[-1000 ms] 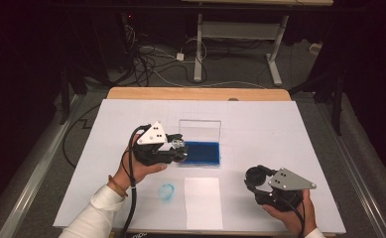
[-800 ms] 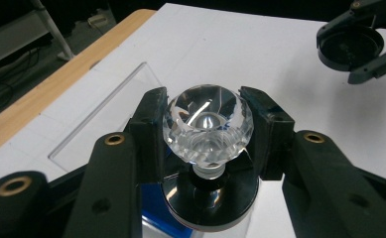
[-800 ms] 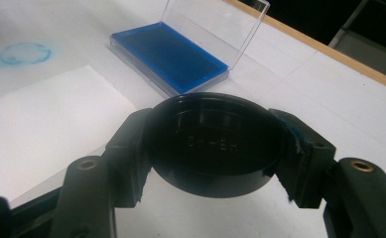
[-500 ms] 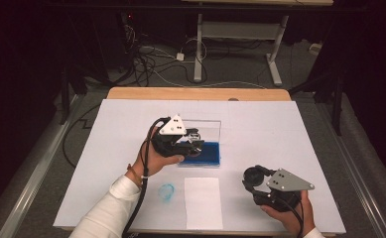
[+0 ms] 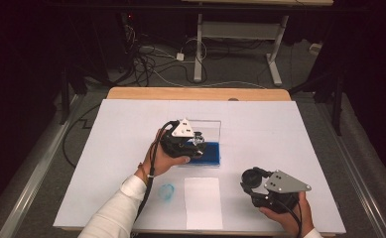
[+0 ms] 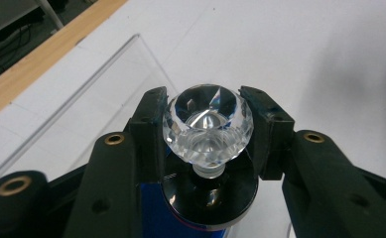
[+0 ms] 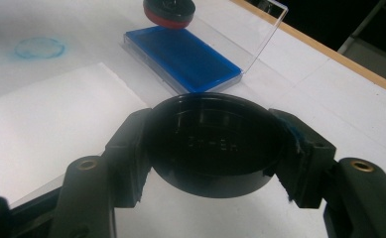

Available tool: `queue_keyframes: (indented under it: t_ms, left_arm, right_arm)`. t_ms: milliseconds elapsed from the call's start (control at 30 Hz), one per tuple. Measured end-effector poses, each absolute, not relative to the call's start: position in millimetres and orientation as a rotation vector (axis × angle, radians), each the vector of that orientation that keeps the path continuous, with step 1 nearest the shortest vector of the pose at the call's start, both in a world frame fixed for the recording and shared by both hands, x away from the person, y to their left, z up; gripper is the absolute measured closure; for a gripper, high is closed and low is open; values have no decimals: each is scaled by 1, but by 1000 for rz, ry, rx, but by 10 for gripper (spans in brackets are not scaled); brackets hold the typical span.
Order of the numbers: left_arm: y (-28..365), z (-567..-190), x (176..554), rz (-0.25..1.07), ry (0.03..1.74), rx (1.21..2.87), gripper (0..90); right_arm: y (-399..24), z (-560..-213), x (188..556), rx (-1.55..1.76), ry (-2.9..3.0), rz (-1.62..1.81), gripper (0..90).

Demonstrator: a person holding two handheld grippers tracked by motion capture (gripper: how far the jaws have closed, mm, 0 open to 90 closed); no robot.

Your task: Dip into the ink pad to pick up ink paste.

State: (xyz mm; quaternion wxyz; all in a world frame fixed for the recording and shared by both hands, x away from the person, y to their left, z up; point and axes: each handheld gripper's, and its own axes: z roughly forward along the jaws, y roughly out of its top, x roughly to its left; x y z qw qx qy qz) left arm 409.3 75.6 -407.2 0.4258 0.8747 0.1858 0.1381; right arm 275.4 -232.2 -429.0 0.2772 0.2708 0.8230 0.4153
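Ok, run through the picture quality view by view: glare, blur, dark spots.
High view: table evenly lit, surroundings nearly black, detail soft. Left gripper view: crystal knob sharp with bright glints, near parts of the jaws blurred. Right gripper view: black cap dark, its embossed lettering unreadable; blue ink pad vivid, slightly soft.

On the white-covered desk (image 5: 289, 129), the left tongs (image 5: 196, 144) hover over a blue ink pad (image 5: 208, 153) in a clear open case (image 5: 211, 130). Nearer the person lie a white sheet of paper (image 5: 203, 202) and, left of it, a faint blue ring mark (image 5: 166, 191). The right tongs (image 5: 252, 179) hold a black round lid (image 5: 254, 176) near the front edge.
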Motion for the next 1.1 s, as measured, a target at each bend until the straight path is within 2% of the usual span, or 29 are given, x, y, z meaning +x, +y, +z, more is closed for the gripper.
queue_keyframes:
  t_ms: [233, 1100]
  left_arm:
    - [83, -427, 415, 356, 504, 2195, 545]
    - [96, -448, 427, 323, 545, 2137, 545]
  right_arm:
    - [-230, -431, 275, 725, 2221, 1101, 381]
    - [-229, -432, 275, 708, 2242, 1094, 380]
